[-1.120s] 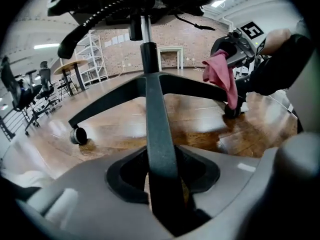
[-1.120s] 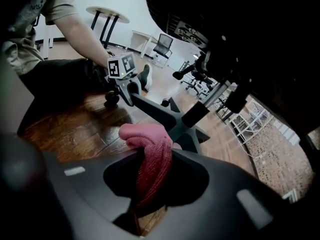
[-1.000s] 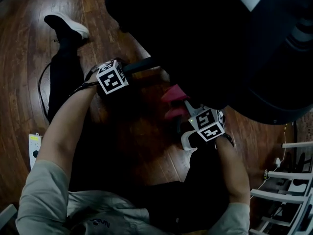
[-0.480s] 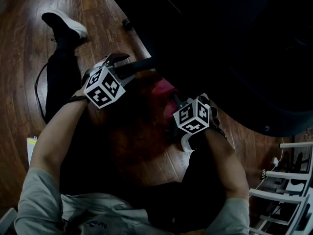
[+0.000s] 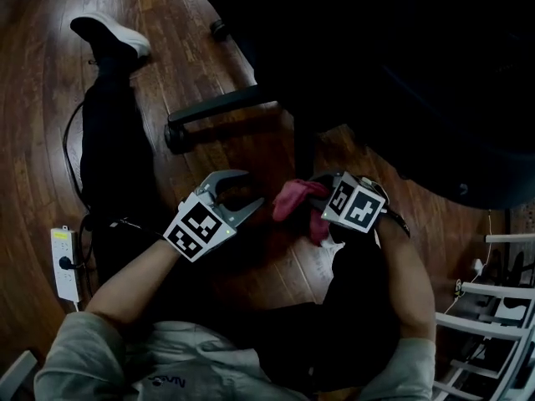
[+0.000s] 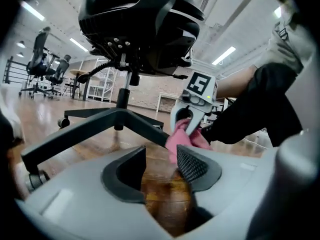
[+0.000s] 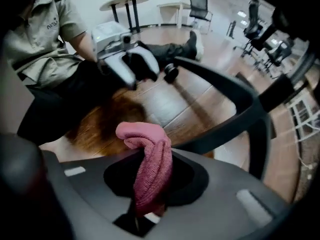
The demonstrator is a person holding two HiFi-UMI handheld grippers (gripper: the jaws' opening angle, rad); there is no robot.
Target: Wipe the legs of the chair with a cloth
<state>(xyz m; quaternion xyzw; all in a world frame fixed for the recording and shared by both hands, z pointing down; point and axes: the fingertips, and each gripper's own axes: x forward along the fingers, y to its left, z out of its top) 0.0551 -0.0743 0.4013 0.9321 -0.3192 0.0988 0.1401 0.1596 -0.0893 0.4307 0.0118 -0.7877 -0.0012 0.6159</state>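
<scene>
**A:** What's biggest down there?

**B:** The wooden floor [image 5: 50,149]. Then the black office chair [image 6: 140,24]. 1 leg [image 5: 221,105] of its base ends in a caster [image 5: 175,137].

**A:** And the 2 claws?

**B:** The left claw [image 6: 161,168] is released. Its jaws have just been closing, with only floor between them. The right claw [image 7: 150,184] has been closing too, and it is clenched on the pink cloth [image 5: 292,197].

**A:** Where's the cloth?

**B:** It bulges out of that claw, just beside a second leg [image 7: 235,91]. I cannot tell whether they touch.
</scene>
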